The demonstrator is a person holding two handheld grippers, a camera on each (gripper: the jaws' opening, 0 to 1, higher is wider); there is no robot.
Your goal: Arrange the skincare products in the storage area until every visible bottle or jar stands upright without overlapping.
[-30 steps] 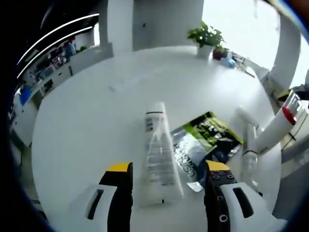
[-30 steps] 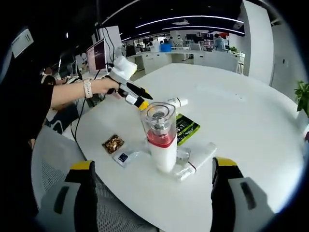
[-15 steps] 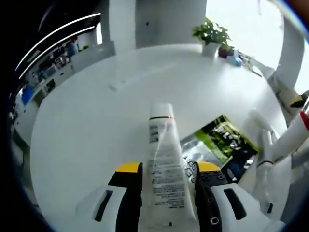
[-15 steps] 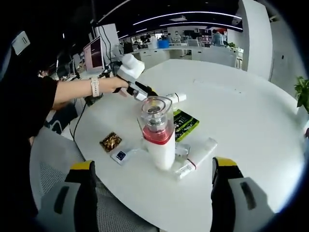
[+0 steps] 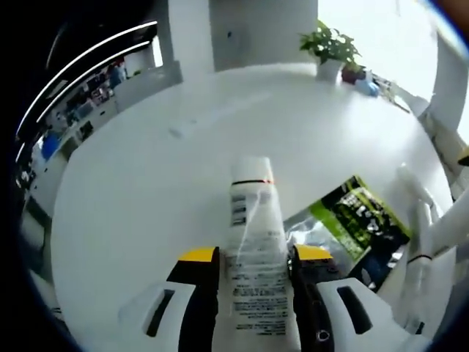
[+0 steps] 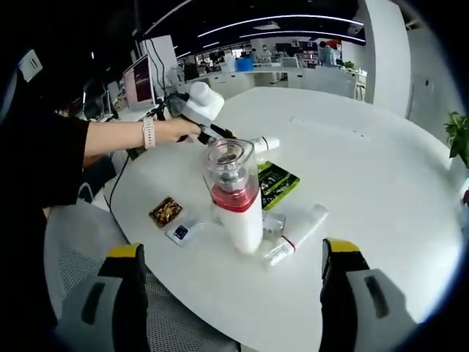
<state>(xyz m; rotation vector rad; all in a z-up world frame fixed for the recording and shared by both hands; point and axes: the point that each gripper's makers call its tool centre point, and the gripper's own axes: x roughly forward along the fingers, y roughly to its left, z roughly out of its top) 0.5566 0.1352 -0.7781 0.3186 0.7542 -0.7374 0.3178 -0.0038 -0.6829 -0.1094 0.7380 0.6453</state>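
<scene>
Round white table (image 6: 381, 183), skincare items grouped near its middle. Tall pump bottle (image 6: 236, 198), red band, clear cap: upright. Left gripper (image 5: 249, 257): jaws closed onto white tube (image 5: 254, 235), tube lying flat betw. them. Right gripper (image 6: 231, 253): jaws wide apart, holding nothing. Green sachet (image 5: 359, 220) flat beside tube. Second tube (image 6: 297, 233) lying down by bottle base.

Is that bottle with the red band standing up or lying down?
Standing. In the right gripper view the bottle rises upright from the table, clear cap on top, while a tube lies flat beside it.
</scene>
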